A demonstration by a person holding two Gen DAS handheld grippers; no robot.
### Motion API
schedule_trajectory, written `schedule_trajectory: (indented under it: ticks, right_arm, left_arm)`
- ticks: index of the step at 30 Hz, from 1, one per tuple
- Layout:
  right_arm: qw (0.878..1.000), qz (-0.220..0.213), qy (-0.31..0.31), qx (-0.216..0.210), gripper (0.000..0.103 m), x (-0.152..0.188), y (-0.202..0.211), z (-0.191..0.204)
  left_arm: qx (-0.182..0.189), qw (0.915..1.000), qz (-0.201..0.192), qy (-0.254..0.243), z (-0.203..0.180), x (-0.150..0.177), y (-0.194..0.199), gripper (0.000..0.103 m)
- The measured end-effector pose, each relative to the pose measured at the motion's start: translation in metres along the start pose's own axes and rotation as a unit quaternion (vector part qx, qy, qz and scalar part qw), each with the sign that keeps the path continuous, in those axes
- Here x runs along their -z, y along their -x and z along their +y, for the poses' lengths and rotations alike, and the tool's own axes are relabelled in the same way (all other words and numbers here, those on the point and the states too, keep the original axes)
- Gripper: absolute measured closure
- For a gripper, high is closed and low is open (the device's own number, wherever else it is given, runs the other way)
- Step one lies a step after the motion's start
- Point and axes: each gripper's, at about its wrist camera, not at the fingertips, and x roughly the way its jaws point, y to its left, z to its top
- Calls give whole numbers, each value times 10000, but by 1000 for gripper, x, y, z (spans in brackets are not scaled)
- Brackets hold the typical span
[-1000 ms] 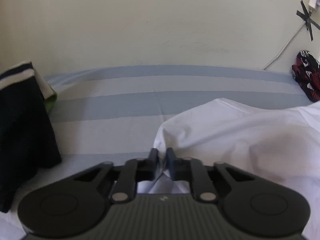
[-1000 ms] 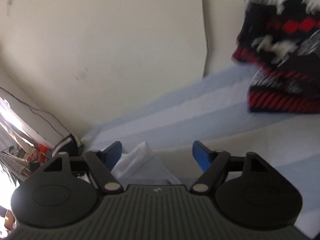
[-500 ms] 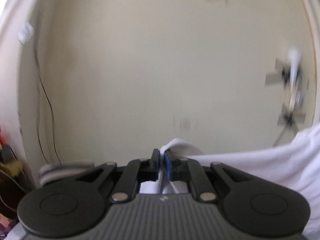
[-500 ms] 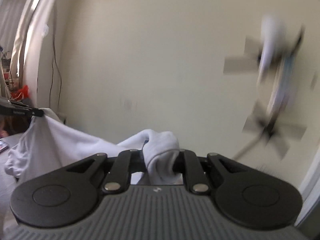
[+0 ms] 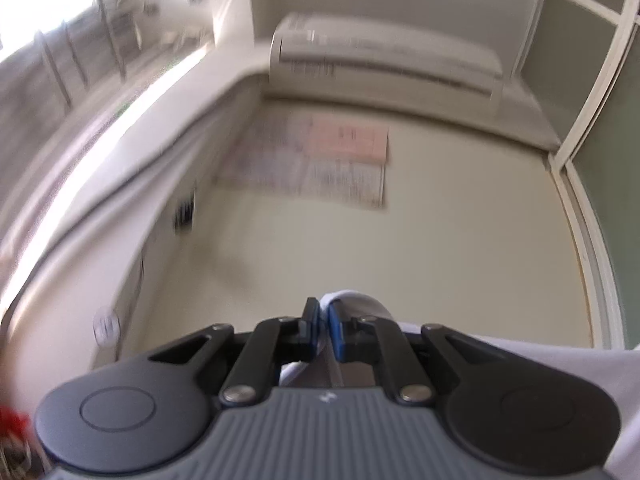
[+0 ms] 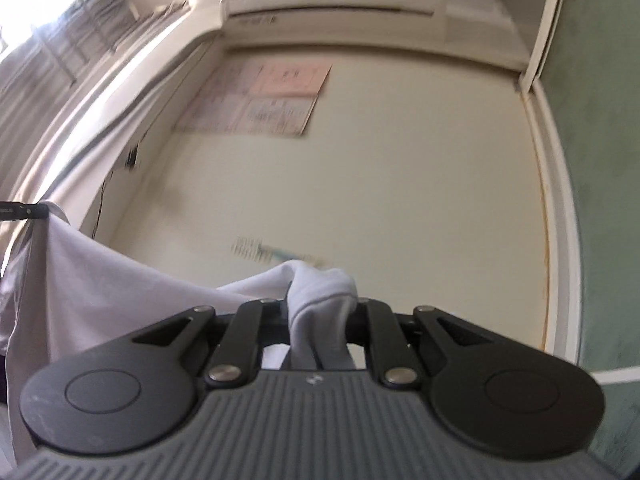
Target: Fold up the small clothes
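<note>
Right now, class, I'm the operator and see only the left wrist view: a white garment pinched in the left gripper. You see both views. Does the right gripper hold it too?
Observer: Yes. The right gripper has just closed its jaws on a bunched fold of the white garment.
Operator: Where does the cloth run from there?
Observer: It drapes leftward to a dark tip at the frame edge, probably the left gripper.
Operator: Slack or taut?
Observer: Its top edge sags between them.
</note>
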Motion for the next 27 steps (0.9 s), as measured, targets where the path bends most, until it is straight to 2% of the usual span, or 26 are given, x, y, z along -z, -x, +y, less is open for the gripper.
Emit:
schedule_trajectory:
  ticks: [2,4,7,10,13,16,17,18,19,20,21,22,23,24,27]
  right_arm:
    - [10000,-13,-61,38,87,-7,-16,-6]
    - [9998,115,-183,2,87,-7,-20,-26]
    - [9981,495,-361,-93,87,18,-46,-28]
    - [9931,1027,-535,-173,87,63,-87,-36]
    - [9820,1714,-760,-226,87,131,-131,-41]
    - [9626,2513,-994,-181,87,215,-193,-47]
    - [9527,2818,-1128,-171,87,250,-216,-48]
    - [9440,3054,-1241,-163,85,283,-234,-49]
    - [9325,3332,-1387,-173,80,323,-254,-47]
    - [9211,3601,-1473,-156,73,359,-266,-46]
    - [9041,3988,-1531,-61,57,394,-277,-44]
    - [8816,4442,-1591,148,56,428,-283,-43]
    - [8642,4724,-1716,228,55,454,-275,-48]
    - [8546,4825,-1913,177,56,467,-265,-56]
    - [8439,4845,-2300,177,54,474,-212,-86]
  left_arm:
    - [-68,9998,-65,-164,-13,-6,-10,97]
    - [-114,9995,75,-288,-20,-1,-22,97]
    - [-280,9969,557,-474,-28,39,-44,97]
    - [-473,9880,1365,-545,-28,103,-80,96]
    - [-729,9719,2157,-602,-25,185,-122,96]
    - [-1151,9471,2875,-843,-27,288,-162,96]
    - [-1338,9364,3080,-1014,-27,326,-170,95]
    - [-1516,9212,3342,-1291,-29,367,-181,92]
    - [-1638,8976,3751,-1639,-28,411,-191,92]
    - [-1681,8679,4275,-1890,-24,452,-196,93]
    - [-1680,8392,4765,-2010,-18,485,-196,93]
    - [-1645,8228,5068,-1979,-9,506,-189,93]
    - [-1583,8182,5175,-1943,-1,515,-180,93]
    - [-1484,8173,5204,-1979,5,517,-170,91]
    - [-1038,8243,5159,-2089,19,496,-138,88]
